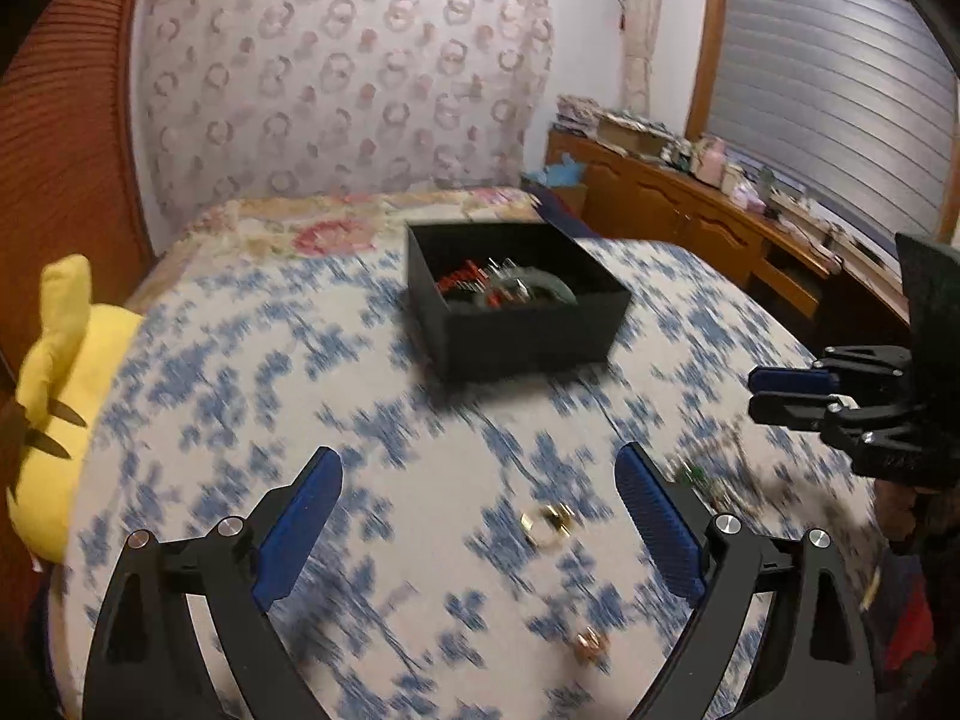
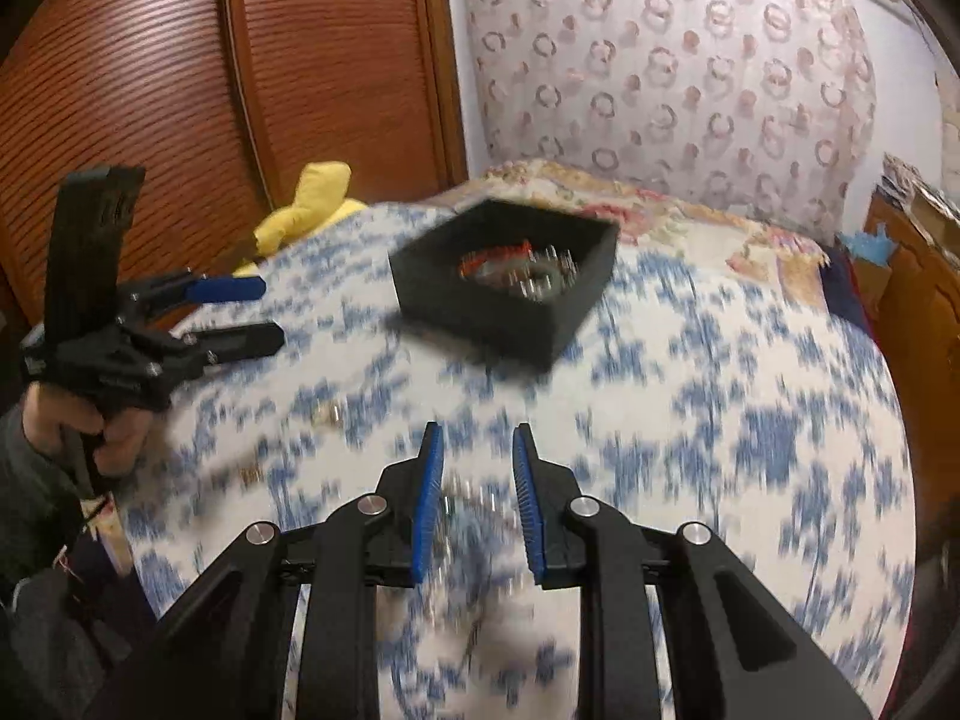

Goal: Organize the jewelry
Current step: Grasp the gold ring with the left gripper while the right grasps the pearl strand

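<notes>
Ring (image 1: 547, 522), seemingly gold, between left gripper (image 1: 480, 519) fingers.

Right gripper (image 2: 477, 450) open low over blurred jewelry (image 2: 465, 510); black box (image 2: 504, 312) far center, left gripper (image 2: 264, 309) open at left.

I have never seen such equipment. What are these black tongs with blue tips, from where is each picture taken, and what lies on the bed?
They are two hand-held grippers, one in each of a person's hands, each carrying its own camera. The left camera looks along the left gripper, wide open and holding nothing. The right camera looks along the right gripper, also open and empty. Each gripper also shows at the edge of the other's picture. On the blue-patterned bedcover stands an open black box with jewelry inside. A gold ring and a smaller ring lie loose. The pictures are blurred.
</notes>
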The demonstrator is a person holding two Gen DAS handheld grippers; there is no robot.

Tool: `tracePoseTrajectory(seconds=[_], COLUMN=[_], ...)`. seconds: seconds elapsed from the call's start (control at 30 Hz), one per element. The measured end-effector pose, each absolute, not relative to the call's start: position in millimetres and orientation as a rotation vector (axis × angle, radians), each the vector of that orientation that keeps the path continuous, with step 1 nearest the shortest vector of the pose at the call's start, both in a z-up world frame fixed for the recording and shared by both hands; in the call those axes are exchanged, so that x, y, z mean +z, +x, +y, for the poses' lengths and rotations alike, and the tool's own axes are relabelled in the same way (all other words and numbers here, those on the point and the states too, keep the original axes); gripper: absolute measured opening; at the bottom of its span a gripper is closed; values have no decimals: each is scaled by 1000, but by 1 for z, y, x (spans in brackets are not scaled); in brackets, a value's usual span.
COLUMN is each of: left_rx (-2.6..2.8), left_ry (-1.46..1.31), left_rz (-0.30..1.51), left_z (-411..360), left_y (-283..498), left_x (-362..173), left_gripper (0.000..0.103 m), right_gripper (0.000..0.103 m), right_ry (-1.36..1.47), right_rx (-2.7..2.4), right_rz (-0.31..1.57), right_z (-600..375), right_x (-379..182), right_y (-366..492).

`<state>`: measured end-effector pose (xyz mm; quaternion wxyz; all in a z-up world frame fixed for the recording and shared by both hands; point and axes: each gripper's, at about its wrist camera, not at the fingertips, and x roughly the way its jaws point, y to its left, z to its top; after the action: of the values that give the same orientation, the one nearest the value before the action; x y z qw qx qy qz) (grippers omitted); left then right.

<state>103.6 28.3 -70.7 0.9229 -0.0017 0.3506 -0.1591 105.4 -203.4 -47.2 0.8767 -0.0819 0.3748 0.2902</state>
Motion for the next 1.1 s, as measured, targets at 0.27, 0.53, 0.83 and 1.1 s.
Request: tracePoseTrajectory(seconds=[0.27, 0.53, 0.83, 1.1], left_rx=[-422, -409, -382, -386], left_ry=[37, 106, 144, 121], left_rz=[816, 872, 888, 869], left_z=[4, -12, -17, -12], left_y=[93, 102, 114, 110], left_x=[-92, -103, -105, -101], left_gripper=[60, 50, 29, 22], right_gripper=[26, 26, 26, 26], right_ry=[-164, -169, -183, -223], right_rx=[577, 568, 565, 603], right_rz=[838, 835, 829, 831], right_z=[-217, -217, -215, -198], right_x=[-74, -78, -76, -72], right_y=[75, 69, 69, 77])
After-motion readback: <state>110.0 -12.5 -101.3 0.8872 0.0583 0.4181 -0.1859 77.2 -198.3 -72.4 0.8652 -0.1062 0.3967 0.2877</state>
